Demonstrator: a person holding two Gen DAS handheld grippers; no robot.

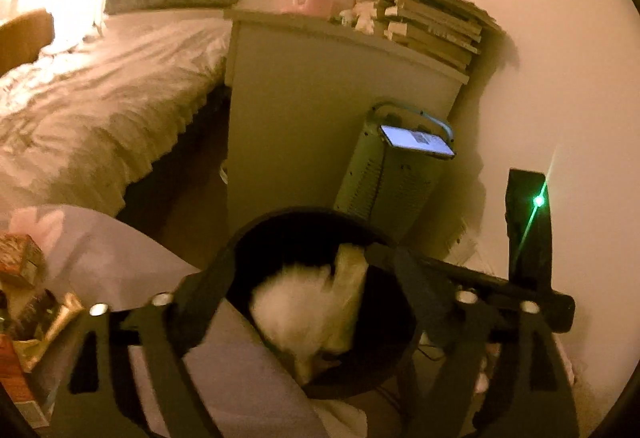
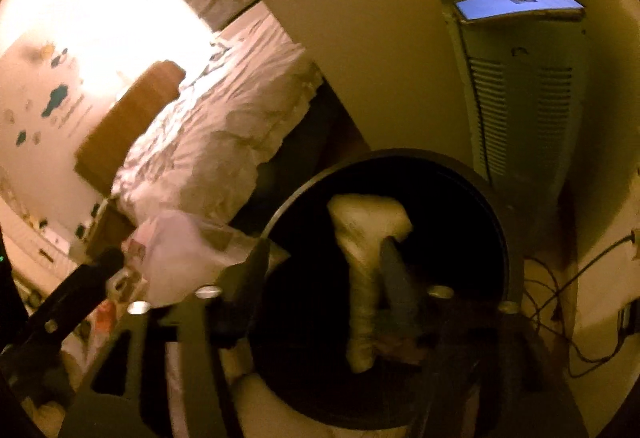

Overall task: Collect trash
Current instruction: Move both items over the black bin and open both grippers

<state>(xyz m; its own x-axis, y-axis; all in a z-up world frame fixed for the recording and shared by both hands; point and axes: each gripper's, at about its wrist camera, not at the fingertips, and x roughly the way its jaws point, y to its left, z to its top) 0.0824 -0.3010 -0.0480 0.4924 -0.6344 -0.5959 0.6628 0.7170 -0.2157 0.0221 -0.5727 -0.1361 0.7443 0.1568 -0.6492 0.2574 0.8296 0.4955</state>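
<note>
Over a black bin (image 1: 280, 234) both tools are held, pointing down into it. Left tool (image 1: 302, 270): jaws stand wide apart, straddling the bin mouth, nothing clamped; a white fluffy wad (image 1: 296, 310) is seen blurred between them, inside the bin, with no pad pressing on it. Right tool (image 2: 326, 262): jaws apart, nothing gripped; a pale crumpled wrapper (image 2: 362, 250) is seen in the bin (image 2: 472, 174) just beside the right finger (image 2: 394, 278), contact cannot be told. The same wrapper (image 1: 352, 290) shows next to the wad in the left view.

Behind the bin a pale green heater (image 1: 384, 182) stands against a white cabinet (image 1: 304, 86), with a lit phone (image 1: 416, 140) lying on top of it. Books (image 1: 436, 26) are stacked on the cabinet. A bed (image 1: 100, 90) with rumpled white bedding lies to the left. A lilac bag (image 1: 132, 258) sits left of the bin, touching its rim. Cables (image 2: 560, 302) lie on the floor right of the bin.
</note>
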